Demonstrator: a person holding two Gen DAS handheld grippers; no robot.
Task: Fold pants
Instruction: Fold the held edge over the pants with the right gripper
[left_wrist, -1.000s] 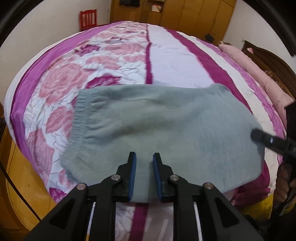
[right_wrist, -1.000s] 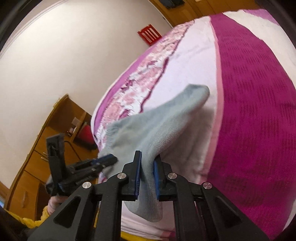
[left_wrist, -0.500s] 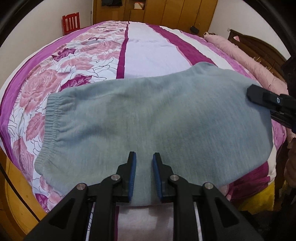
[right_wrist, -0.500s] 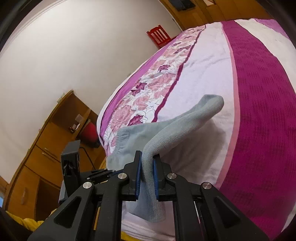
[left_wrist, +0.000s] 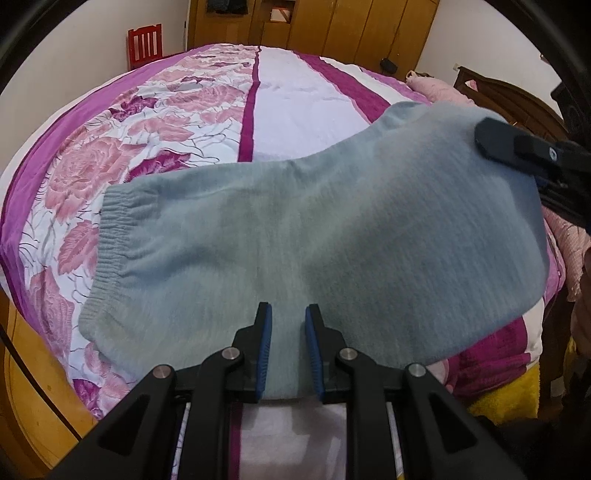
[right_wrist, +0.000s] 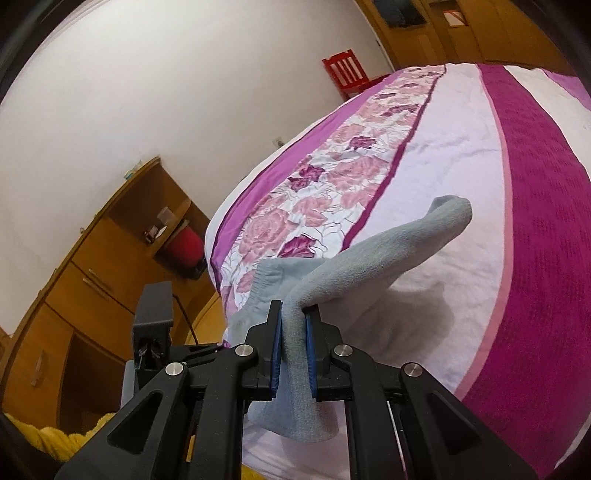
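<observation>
one bed (left_wrist: 295, 107) fills both views, its cover striped in magenta and white with one band of pink roses; it lies ahead of and below both claws. one wooden wardrobe (left_wrist: 332, 26) stands past the bed's far end, well ahead of the left claw, with one red chair (left_wrist: 144, 40) to that claw's far left. one low wooden cabinet (right_wrist: 92, 266) sits to the left of the right claw, beside the bed.

one pair of grey-blue fleece pants (left_wrist: 314, 243) is spread on the near part of the bed, folded into a single broad panel. its long axis runs across the left claw's view, from left to right: the ribbed elastic waistband (left_wrist: 110, 236) points to that claw's left, and the far end rises toward its upper right, lifted off the cover. in the right wrist view the same cloth (right_wrist: 369, 254) runs away from the claw as a raised ridge, its far tip ahead and to the right, while a loose flap hangs below the claw.

two claws are in view. the left claw (left_wrist: 288, 347) has its blue pads set a little apart with the near edge of the pants between them; whether they pinch the cloth i cannot tell. the right claw (right_wrist: 293, 347) is clamped on a thick fold of the pants, holding that end up.
</observation>
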